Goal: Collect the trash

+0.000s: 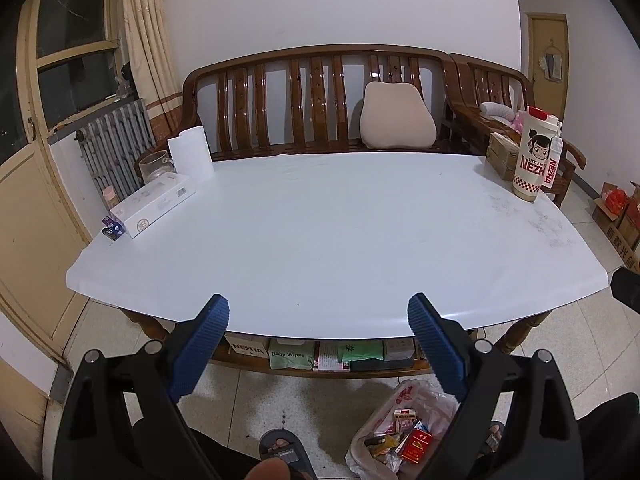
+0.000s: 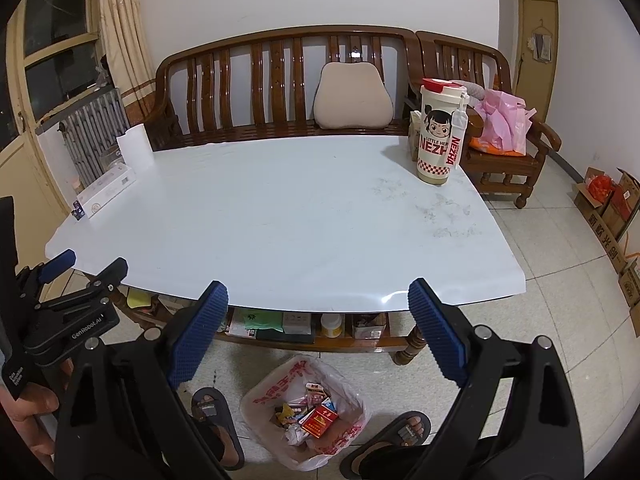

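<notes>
Both grippers hung over the near edge of the white table (image 2: 280,216); left gripper (image 1: 318,322) spread, nothing between its pads; right gripper (image 2: 318,308) spread too, empty. Trash bag (image 2: 304,412) sat open on the floor below the near edge, between two sandalled feet, holding a red cigarette pack (image 2: 319,420) and wrappers. Nezha cup (image 2: 440,136) stood at the far right corner; paper roll (image 2: 134,148) and white box (image 2: 108,192) along the left edge; wooden sofa (image 2: 280,80) behind the table.
</notes>
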Available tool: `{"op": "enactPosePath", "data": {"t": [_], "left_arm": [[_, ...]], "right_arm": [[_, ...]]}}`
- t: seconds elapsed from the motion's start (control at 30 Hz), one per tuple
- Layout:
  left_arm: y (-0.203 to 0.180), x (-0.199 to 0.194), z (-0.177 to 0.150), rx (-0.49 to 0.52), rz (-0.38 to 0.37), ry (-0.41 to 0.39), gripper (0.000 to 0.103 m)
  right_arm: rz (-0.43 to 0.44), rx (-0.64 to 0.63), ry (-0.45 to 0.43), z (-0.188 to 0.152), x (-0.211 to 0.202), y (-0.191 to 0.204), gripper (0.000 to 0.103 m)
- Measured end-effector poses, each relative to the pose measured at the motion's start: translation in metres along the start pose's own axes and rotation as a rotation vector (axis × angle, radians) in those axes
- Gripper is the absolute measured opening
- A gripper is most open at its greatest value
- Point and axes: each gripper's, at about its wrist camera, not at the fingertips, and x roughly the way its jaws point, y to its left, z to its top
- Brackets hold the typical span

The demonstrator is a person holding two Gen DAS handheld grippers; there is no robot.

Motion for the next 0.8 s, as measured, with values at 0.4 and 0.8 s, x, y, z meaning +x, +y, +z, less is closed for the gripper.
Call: {"op": "enactPosePath", "data": {"t": [0.4,0.8], "left_arm": [[-0.0034,-0.0021,-0.0011,-0.001,-0.006,0.003,0.089],[-0.0007,-0.0029,0.0002,-0.025,-0.012,-0.002,0.093]], "right_arm": [[-0.004,0.005,0.003,0.0003,0.0011,-0.0013,0.089],[-0.005,0.004,0.003,-0.0013,0.0019,-0.0025,0.089]]}}
